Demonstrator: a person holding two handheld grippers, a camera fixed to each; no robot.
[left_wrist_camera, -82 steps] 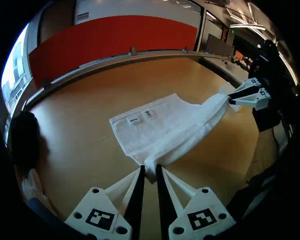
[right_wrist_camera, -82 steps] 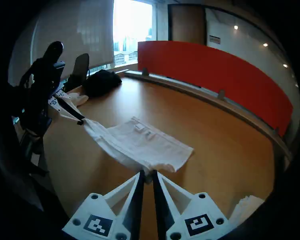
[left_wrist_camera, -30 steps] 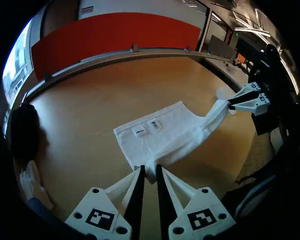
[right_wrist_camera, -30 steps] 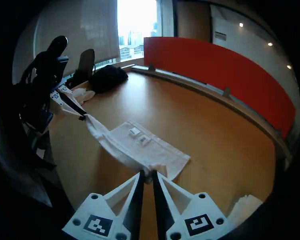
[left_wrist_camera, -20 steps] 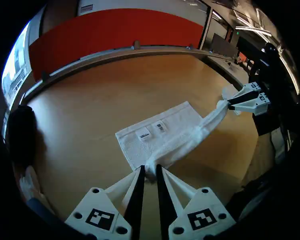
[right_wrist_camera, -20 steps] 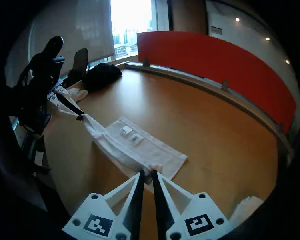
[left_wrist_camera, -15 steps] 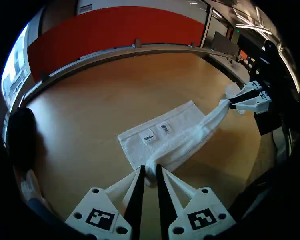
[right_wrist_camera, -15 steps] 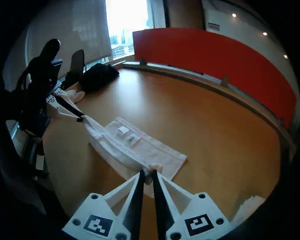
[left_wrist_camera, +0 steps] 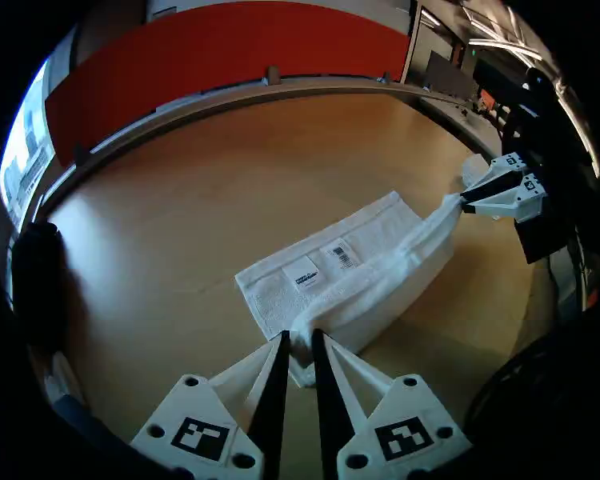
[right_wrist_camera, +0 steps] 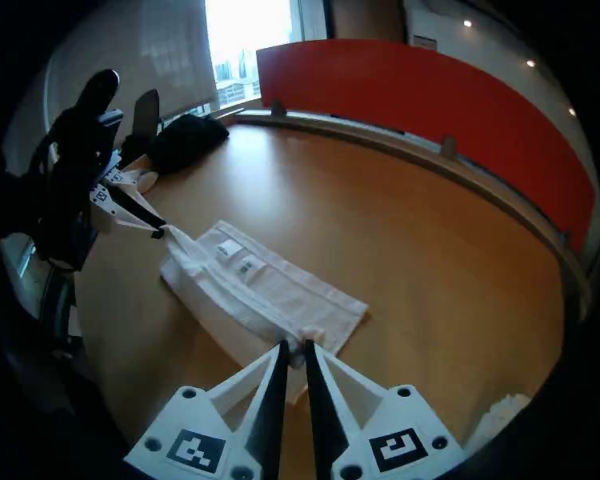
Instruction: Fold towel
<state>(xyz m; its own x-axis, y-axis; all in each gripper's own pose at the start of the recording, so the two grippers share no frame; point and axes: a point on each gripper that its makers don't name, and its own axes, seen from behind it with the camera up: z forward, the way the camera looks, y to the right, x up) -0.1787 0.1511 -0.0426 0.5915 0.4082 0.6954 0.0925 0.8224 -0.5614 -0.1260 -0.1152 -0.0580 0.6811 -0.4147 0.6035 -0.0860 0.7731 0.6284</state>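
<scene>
On the wooden table (left_wrist_camera: 164,192), the white towel (left_wrist_camera: 332,280) is resting by its far half, while its near long edge is being held clear of the surface. At one end of that edge the left gripper (left_wrist_camera: 298,342) is pinching a corner, fingers closed on the cloth; at the other end the right gripper (left_wrist_camera: 458,200) is clamping the opposite corner in the same way. The towel's long axis is therefore running from one gripper to the other, with the raised edge sagging slightly between them. The free far edge, beyond the two labels (left_wrist_camera: 304,272), is lying forward of both grippers, and neither is standing nearer to it. By my judgement, the coming move is calling for both corners to travel forward together, square to the long axis, onto that far edge.
</scene>
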